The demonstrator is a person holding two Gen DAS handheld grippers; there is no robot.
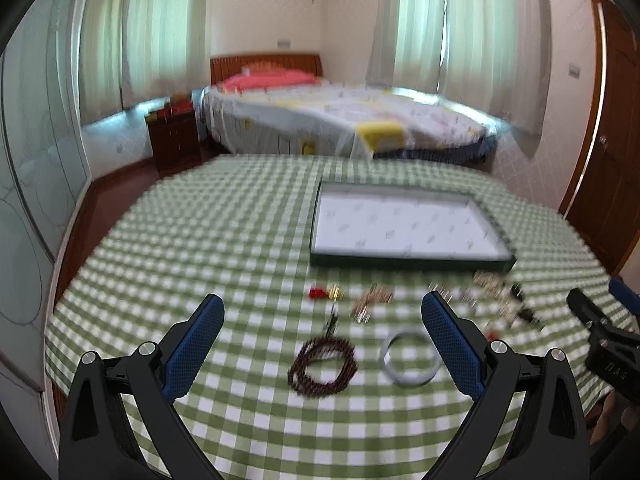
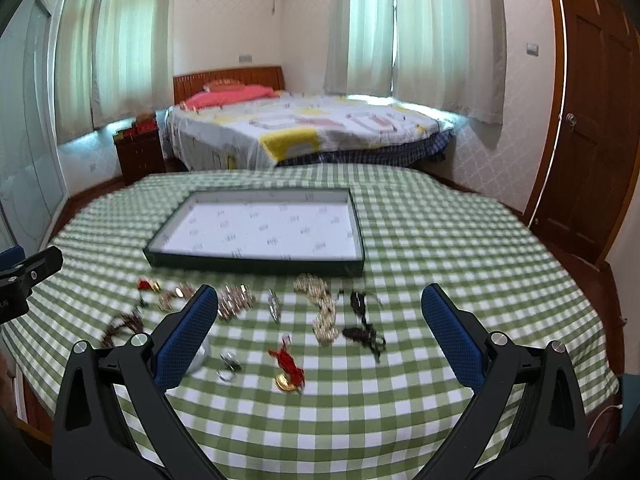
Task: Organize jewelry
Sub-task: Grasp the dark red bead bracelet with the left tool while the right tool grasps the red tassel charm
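Note:
Jewelry lies scattered on a green checked tablecloth (image 1: 240,240) in front of a shallow dark tray (image 1: 408,262) with a white lining, which holds nothing. In the left wrist view, my left gripper (image 1: 322,308) hangs open above a dark red bead bracelet (image 1: 322,366) and a pale bangle (image 1: 412,356). In the right wrist view, my right gripper (image 2: 320,300) is open too, above a red knot with a gold charm (image 2: 289,368), a silver ring (image 2: 229,366), gold chains (image 2: 324,312) and dark pieces (image 2: 362,320). The same tray (image 2: 256,264) lies beyond.
A bed (image 2: 304,128) and a wooden nightstand (image 2: 140,152) stand behind the table. A brown door (image 2: 592,120) is at the right. The other gripper shows at the view's edge (image 1: 600,336). The table's rounded edge falls away close on both sides.

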